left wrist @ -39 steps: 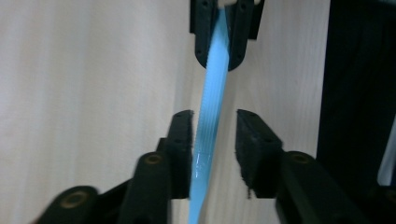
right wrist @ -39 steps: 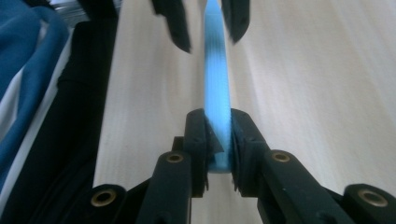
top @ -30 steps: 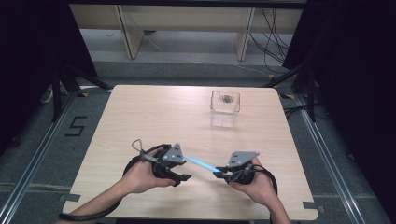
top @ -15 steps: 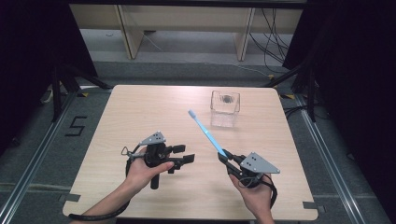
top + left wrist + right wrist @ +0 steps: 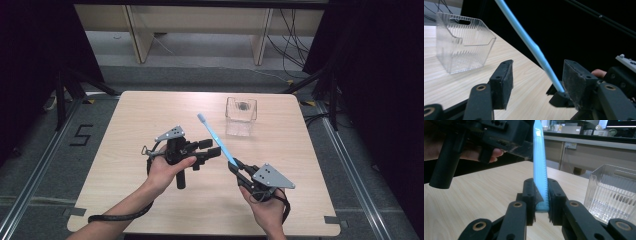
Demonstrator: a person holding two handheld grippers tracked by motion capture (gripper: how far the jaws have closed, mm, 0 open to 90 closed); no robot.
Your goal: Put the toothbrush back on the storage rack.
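Since the frame a second back: both tools drawn apart, the left tool (image 5: 207, 148) released from the light blue plastic toothbrush (image 5: 216, 138) and shifted left, the right tool (image 5: 235, 165) carried toward the near right part of the desk with the brush in it. Left jaws just closing a little after a wider opening, nothing between them.

Left tool: held above the light wooden desk (image 5: 125, 130) near its middle, jaws pointing right, standing apart and empty. In the left gripper view, pads (image 5: 505, 80) well separated, toothbrush (image 5: 529, 42) crossing behind the gap, not touching them.

Right tool (image 5: 541, 202): clamped on the handle end of the toothbrush (image 5: 540, 172), pads pressed against both sides. In the high view, brush slanting up and away to the left from the jaws, bristle head uppermost, clear of the desk.

Clear ribbed plastic box (image 5: 241, 116): upright on the far right part of the desk, well apart from both tools, a small dark object inside, not identifiable. Brush head short of the box, to its left.
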